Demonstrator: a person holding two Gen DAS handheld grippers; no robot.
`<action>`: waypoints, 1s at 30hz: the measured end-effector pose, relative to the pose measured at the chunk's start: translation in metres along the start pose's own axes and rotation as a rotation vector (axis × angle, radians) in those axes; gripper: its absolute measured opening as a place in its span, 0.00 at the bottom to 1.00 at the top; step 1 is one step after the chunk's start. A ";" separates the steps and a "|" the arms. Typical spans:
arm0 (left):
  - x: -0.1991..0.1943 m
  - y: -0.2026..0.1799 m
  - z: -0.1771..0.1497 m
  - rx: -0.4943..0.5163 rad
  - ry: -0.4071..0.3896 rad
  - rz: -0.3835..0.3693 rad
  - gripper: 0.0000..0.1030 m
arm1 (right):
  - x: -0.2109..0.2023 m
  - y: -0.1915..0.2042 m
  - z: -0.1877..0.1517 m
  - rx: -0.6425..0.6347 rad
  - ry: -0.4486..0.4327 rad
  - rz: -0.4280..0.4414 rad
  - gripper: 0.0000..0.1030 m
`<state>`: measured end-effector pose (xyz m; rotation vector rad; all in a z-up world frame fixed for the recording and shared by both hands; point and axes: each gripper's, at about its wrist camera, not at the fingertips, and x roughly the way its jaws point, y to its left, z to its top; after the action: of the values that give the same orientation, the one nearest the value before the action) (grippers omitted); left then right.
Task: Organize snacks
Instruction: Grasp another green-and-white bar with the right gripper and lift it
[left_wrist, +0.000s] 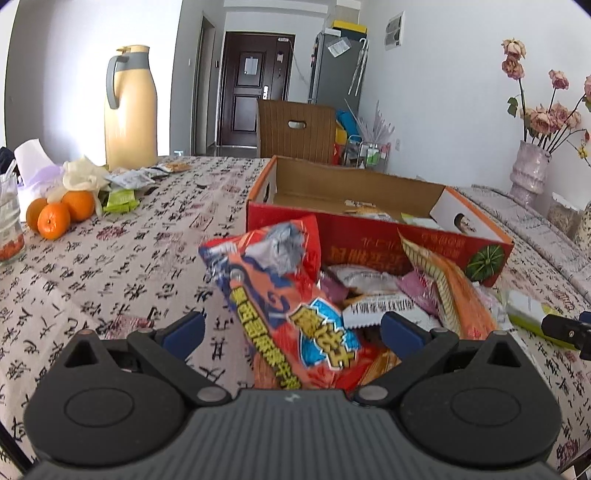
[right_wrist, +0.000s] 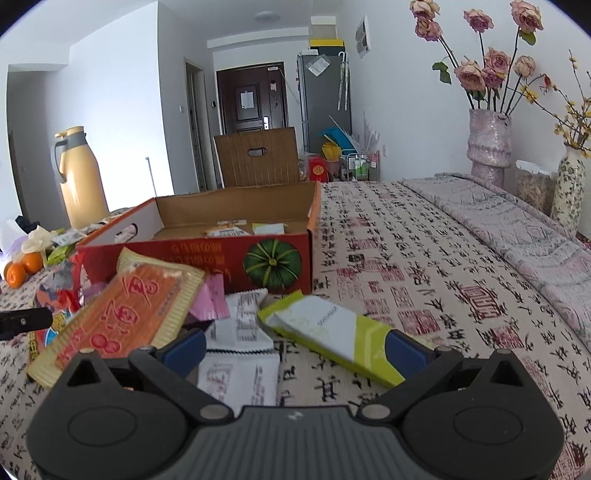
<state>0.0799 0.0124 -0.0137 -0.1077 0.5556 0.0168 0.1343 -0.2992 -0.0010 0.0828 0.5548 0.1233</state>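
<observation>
Your left gripper (left_wrist: 291, 326) is gaping around the orange chip bag (left_wrist: 291, 306), hiding its base; your right gripper (right_wrist: 295, 345) is spreading over the green-white packet (right_wrist: 332, 332), covering one corner.

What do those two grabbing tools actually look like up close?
Both look alike: left tongs and right tongs have a ribbed grey body, black hinged arms with silver rivets, round black side discs, and blue fingertips. No cables or sleeves show.

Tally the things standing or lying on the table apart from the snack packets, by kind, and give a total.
Oranges: 3
Cardboard box: 1
Jug: 1
Vases: 2
Total: 7
</observation>
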 end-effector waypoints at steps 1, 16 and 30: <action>0.000 0.000 -0.001 -0.001 0.003 0.000 1.00 | 0.000 -0.001 -0.001 -0.001 -0.001 -0.007 1.00; -0.009 -0.001 0.001 -0.007 -0.003 0.008 1.00 | 0.053 -0.028 0.016 -0.137 0.115 -0.091 1.00; 0.000 -0.001 -0.001 -0.019 0.026 0.009 1.00 | 0.068 -0.026 0.012 -0.083 0.171 0.005 0.60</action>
<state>0.0796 0.0114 -0.0148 -0.1234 0.5821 0.0298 0.2007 -0.3162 -0.0290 -0.0077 0.7197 0.1594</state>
